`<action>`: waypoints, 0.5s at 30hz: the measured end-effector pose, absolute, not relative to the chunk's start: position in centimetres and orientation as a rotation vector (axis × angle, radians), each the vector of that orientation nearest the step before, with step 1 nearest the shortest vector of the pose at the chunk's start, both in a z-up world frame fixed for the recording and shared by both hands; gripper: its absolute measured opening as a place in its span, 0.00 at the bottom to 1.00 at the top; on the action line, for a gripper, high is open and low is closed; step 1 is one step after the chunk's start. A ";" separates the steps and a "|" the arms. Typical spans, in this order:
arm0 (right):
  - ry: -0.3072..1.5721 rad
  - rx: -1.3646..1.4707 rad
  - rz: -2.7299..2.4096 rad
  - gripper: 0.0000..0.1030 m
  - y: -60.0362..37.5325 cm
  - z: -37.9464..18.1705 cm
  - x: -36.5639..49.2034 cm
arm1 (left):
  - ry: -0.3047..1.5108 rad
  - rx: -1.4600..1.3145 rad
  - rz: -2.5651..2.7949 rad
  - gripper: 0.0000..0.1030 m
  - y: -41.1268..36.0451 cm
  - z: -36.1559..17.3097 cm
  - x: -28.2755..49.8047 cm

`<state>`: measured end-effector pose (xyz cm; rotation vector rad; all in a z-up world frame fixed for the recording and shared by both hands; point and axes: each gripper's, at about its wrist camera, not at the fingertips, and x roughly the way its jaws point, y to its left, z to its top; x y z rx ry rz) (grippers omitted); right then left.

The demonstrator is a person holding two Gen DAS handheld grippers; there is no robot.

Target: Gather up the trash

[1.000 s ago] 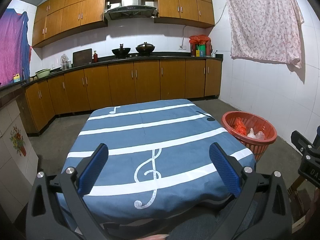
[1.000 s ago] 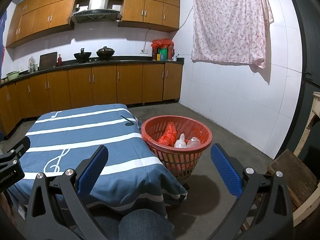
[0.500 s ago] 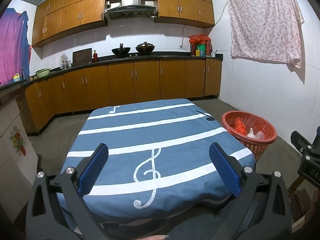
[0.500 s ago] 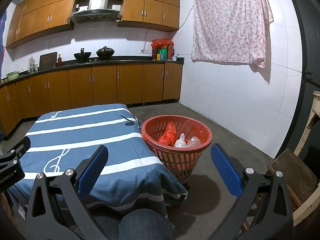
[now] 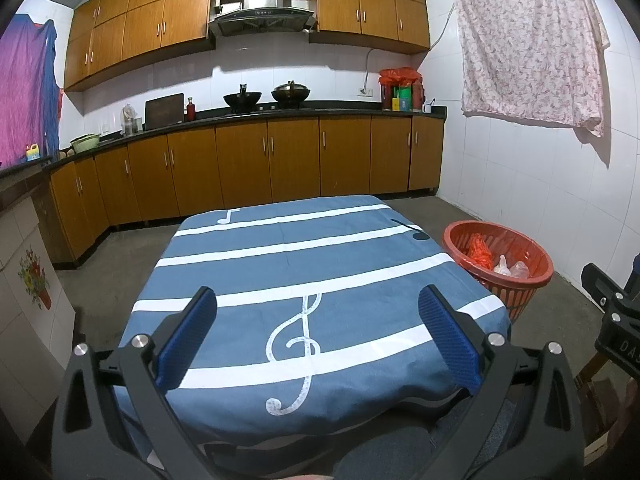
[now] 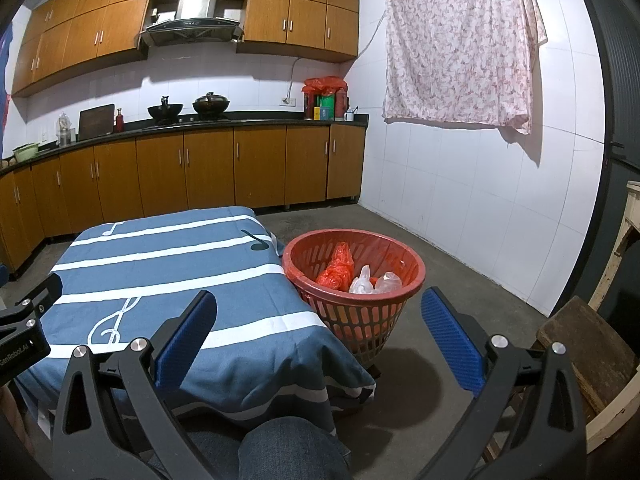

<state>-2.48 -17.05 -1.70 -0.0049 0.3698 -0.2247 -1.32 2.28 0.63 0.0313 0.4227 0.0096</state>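
The trash is in the red basket, which stands on the floor just beside the right corner of the counter: a crumpled red plastic bag and next to it two clear plastic bags. In the left view the same basket shows at the right, past the edge of the striped blue cloth.

I judge these bags to be very light, soft and a little slippery. They will fold under any pressure and cannot break. The best place to take one is a bunched or knotted top, where the film is thick enough for the pads to hold; a flat single layer may slip out. The basket itself looks like stiff, light plastic with open lattice sides, and its rolled rim is the natural place to hold it.

No loose trash shows on the cloth, so the collecting seems nearly finished or finished.

The left gripper hangs above the near edge of the counter, wide apart and holding nothing. The right gripper is also spread wide and bare, pointing toward the basket but well apart from it.
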 end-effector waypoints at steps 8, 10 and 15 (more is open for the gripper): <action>0.370 -0.004 -0.225 0.98 -17.0 -1.6 -2.5 | 0.425 0.029 0.018 0.96 1.5 0.2 -2.0; 0.370 -0.004 -0.225 0.98 -17.0 -1.6 -2.5 | 0.427 0.029 0.018 0.96 1.6 0.2 -1.8; 0.371 -0.003 -0.225 0.98 -17.1 -1.6 -2.5 | 0.432 0.026 0.016 0.96 1.7 0.4 -1.8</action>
